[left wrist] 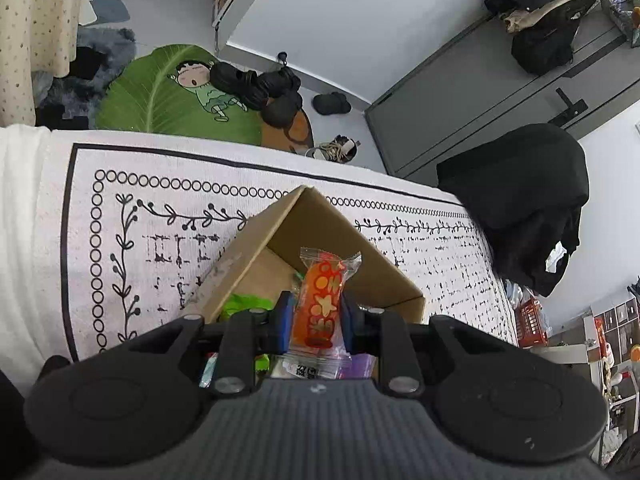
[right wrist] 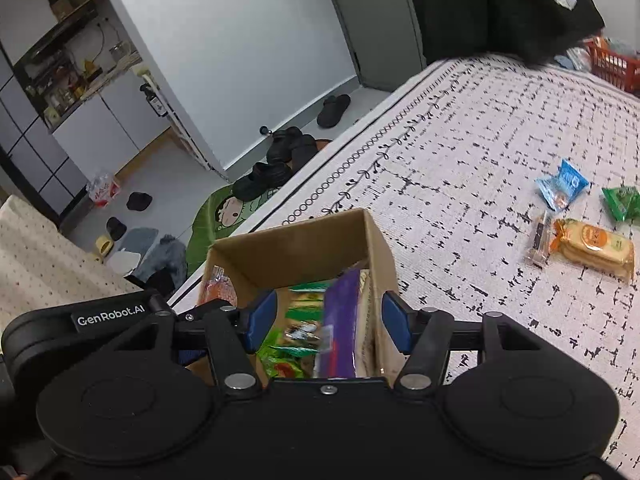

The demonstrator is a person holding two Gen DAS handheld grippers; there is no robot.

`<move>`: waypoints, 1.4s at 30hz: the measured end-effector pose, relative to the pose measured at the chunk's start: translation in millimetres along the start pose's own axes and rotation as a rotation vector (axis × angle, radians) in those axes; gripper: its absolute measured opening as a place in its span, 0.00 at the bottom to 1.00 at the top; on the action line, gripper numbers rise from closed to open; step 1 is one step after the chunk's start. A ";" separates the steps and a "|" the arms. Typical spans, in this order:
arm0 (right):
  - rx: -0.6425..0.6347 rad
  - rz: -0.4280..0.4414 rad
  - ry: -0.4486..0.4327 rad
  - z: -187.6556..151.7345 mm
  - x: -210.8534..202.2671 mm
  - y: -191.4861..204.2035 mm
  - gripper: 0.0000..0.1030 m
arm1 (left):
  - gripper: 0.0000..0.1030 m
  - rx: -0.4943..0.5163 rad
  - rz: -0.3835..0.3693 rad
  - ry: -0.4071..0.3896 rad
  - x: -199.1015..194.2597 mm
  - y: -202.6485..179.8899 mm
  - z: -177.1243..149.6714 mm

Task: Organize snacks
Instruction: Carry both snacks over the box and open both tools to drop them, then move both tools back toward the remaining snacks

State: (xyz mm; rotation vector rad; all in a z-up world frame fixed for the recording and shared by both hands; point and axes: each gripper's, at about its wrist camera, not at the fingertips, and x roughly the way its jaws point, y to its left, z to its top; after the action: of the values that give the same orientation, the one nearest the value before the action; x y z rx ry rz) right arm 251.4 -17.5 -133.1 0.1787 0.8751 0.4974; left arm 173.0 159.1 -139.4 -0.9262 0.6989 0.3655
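An open cardboard box [left wrist: 320,220] stands on a white patterned tablecloth. My left gripper [left wrist: 318,314] is shut on an orange snack packet [left wrist: 322,300] and holds it over the box. My right gripper [right wrist: 328,318] is open, above the same box [right wrist: 296,248]; a purple packet [right wrist: 340,328] and green packets [right wrist: 280,356] lie in the box below it. The other gripper with the orange packet [right wrist: 216,286] shows at the box's left rim. On the cloth to the right lie a blue packet [right wrist: 562,184], a green packet [right wrist: 622,202], a yellow biscuit pack [right wrist: 596,248] and a brown bar [right wrist: 538,240].
A black garment [left wrist: 520,200] hangs over the table's far right corner, with a red basket [right wrist: 612,66] behind it. On the floor beyond the table edge lie a green leaf mat [left wrist: 172,96] and several black shoes [left wrist: 264,88]. A grey cabinet [left wrist: 480,92] stands by the wall.
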 end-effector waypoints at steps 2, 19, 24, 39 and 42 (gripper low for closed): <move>0.012 0.003 0.004 -0.1 1.4 -5.3 0.56 | 0.23 0.003 -0.001 0.012 4.0 -0.5 -0.6; 0.045 -0.050 -0.031 -0.4 -15.0 -51.8 0.73 | 0.43 0.011 0.074 0.016 23.6 -13.1 -5.1; 0.068 -0.077 -0.070 -2.2 -33.0 -73.0 0.79 | 0.67 0.051 0.100 0.000 17.3 -25.8 -13.4; 0.008 -0.156 -0.191 4.1 -86.9 -130.4 0.97 | 1.00 0.190 -0.035 -0.086 -12.1 -85.3 -48.5; 0.004 -0.156 -0.206 6.6 -91.8 -140.9 0.97 | 1.00 0.203 -0.071 -0.089 -15.5 -95.8 -57.3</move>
State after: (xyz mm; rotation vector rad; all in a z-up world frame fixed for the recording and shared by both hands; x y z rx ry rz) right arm 255.8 -184.7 -114.7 0.1607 0.6826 0.3251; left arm 193.8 57.9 -94.4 -0.7363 0.6079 0.2656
